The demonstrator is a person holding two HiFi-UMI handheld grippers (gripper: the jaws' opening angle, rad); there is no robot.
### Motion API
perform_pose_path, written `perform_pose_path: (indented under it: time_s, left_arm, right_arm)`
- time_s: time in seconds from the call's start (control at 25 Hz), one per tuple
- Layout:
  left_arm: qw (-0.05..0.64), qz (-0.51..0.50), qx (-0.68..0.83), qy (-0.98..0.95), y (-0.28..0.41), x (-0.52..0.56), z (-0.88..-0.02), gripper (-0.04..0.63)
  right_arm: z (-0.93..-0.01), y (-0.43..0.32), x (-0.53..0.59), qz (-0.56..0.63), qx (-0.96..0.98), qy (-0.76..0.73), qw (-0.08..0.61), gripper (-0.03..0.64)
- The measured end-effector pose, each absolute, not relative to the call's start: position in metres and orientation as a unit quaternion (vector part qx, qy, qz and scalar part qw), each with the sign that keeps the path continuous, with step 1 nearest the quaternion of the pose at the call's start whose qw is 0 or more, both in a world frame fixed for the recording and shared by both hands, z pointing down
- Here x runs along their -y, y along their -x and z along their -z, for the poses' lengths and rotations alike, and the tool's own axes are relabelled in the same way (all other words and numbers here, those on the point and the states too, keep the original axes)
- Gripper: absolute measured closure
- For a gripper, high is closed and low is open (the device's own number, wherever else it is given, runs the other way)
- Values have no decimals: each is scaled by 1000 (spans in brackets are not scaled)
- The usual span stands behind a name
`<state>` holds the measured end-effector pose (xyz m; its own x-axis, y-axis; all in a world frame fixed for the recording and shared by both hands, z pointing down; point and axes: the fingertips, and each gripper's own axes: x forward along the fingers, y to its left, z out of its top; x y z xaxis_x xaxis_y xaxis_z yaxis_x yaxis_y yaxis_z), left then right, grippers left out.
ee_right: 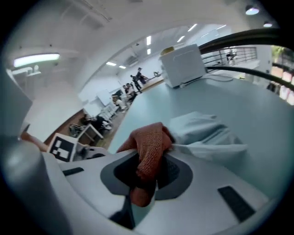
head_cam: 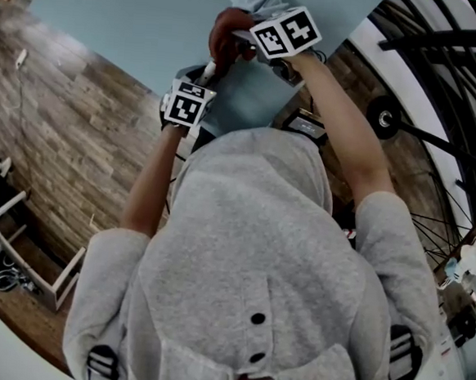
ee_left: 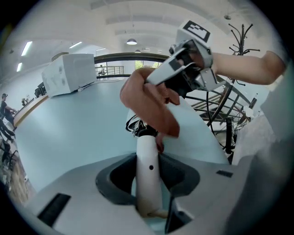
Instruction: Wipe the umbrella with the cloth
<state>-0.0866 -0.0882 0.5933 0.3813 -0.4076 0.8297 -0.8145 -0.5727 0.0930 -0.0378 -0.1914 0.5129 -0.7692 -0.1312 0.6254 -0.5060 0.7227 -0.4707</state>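
Gripping the umbrella by its white handle, the left gripper is steadying it, long axis running straight away over the table. The right gripper is clenching the cloth just past the handle, nearer the folded part ahead.

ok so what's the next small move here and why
Probably slide the cloth, pinched in the right tongs, along the pale umbrella canopy: the left tongs grip the white handle steady, and the cloth sits just past it.
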Motion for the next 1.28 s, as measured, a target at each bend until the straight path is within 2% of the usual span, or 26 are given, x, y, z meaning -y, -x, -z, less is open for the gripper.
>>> perform_pose_path:
  time_s: [0.4,0.68,1.0,1.2,1.28]
  left_arm:
    - [256,-404,387,-788,85,87,-594,440]
    - [254,-408,388,-786,87,86,-594,440]
    - [254,-408,386,-787,87,83,-593,440]
    - [255,-407,387,-787,86,88,-592,440]
    - [255,-408,387,-787,86,88,-592,440]
  right_arm:
    - [-508,-4,246,-256,858,-296,333,543]
    - [-494,-92,328,-125,770,-478,404,543]
    - [-496,-17,321,-91,819,-367,433,543]
    - [-526,30,275,-67,817,-257,512,543]
    - [-530,47,260,-78,824,-229,513,543]
